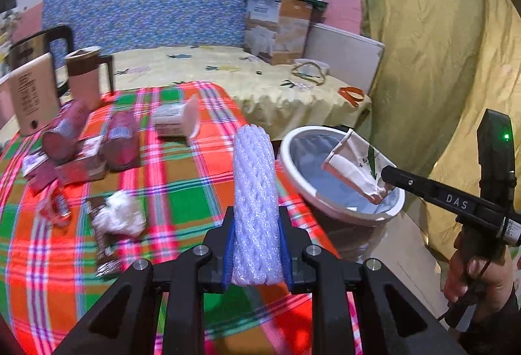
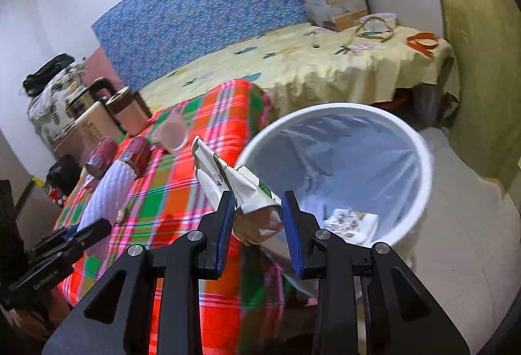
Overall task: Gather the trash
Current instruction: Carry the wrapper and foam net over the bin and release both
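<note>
So the left gripper [image 1: 255, 254] has its blue pads clamped on a white foam net sleeve [image 1: 255, 208] that sticks straight up the middle of the left wrist frame, over the plaid tablecloth [image 1: 182, 192]. The right gripper [image 2: 259, 218] is pinched on a crumpled white paper carton [image 2: 228, 182] with green print, hanging at the near rim of the white trash bin [image 2: 420, 159], which fills the right half of the right wrist view and already has a printed scrap at the bottom. More junk sits on the cloth at left of the left wrist frame: two red cans [image 1: 122, 140], a wadded white tissue [image 1: 119, 218] and a tipped white cup [image 1: 177, 120].
</note>
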